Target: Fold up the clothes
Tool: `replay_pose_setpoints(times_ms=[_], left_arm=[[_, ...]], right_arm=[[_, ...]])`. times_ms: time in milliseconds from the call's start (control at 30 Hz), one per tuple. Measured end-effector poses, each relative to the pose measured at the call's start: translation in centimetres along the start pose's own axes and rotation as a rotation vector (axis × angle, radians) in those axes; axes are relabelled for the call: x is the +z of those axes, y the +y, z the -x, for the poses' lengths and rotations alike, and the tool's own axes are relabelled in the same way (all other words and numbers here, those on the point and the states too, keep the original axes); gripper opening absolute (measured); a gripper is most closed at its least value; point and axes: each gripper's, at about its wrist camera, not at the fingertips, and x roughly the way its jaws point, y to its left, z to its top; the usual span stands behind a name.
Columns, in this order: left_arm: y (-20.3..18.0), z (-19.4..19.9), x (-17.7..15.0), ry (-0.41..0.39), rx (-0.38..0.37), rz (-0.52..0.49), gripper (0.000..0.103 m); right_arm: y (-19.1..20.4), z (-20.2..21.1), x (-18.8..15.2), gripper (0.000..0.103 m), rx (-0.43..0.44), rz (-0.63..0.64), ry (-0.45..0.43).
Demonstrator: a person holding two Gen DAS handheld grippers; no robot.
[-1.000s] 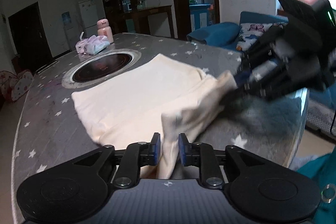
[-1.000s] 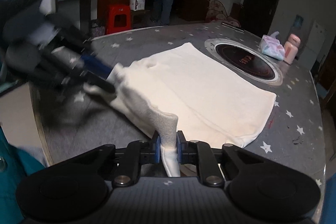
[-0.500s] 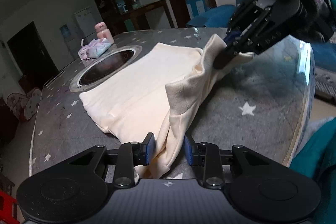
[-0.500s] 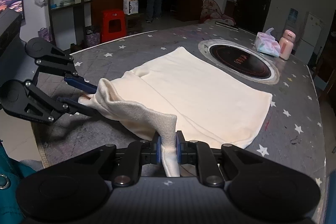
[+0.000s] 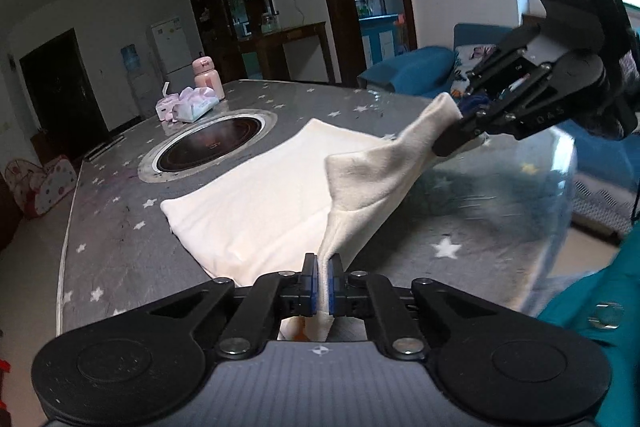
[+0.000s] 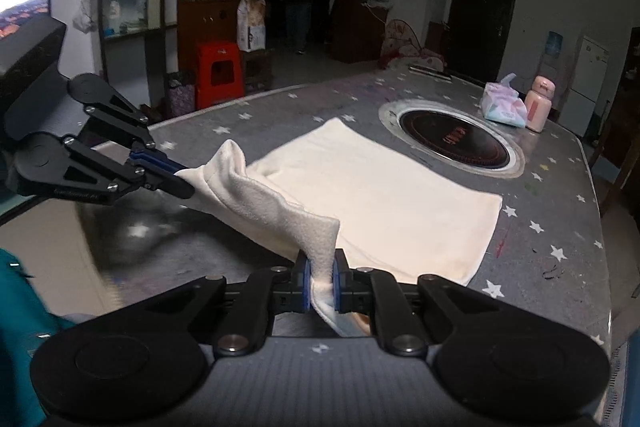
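Observation:
A cream-white garment point(image 5: 264, 203) lies folded flat on the grey star-patterned table point(image 5: 112, 227). It also shows in the right wrist view point(image 6: 380, 195). My left gripper point(image 5: 323, 281) is shut on the near corner of the garment's edge. My right gripper point(image 6: 321, 285) is shut on the other near corner. Both hold that edge lifted above the table, stretched between them. The right gripper shows in the left wrist view point(image 5: 452, 143), the left gripper in the right wrist view point(image 6: 180, 187).
A round black cooktop point(image 5: 210, 143) is set in the table beyond the garment. A tissue pack point(image 5: 192, 105) and a pink bottle point(image 5: 207, 73) stand behind it. The table's glossy rounded edge point(image 5: 560, 187) is near the grippers. A blue sofa point(image 5: 416, 71) is beyond.
The left gripper's jaws, apart half a second ago, have closed on the garment's corner. Both grippers have raised the near edge higher above the table.

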Motion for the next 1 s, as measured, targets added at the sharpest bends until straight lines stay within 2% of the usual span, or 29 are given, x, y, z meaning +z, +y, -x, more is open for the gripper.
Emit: replay_pose_setpoints(times_ms=[133,333,633,833,1000], left_arm=[[-0.9,3.0,0.2,0.003,-0.045,0.029,0.005],[-0.2,3.6,2.0,-0.012,-0.029,0.020,0.005],[4.4,-1.9,5.5,-0.003,0.017,0.042,0.005],[8.2,-8.2,7.0,0.080,0.039,0.065,0.005],[10.6,-14.0,6.8,0.155,0.073,0.105,0.006]], right_arm=[[1.5,2.9,-0.4,0.009,0.050,0.010,0.009],[2.1,4.6,0.6,0.009,0.079,0.029,0.027],[-3.1,0.5,4.6,0.009,0.040,-0.024,0.036],[-6.8,-5.0,7.0,0.009,0.011,-0.034,0.097],[-9.4,-10.7,6.8,0.010,-0.028,-0.101,0.147]])
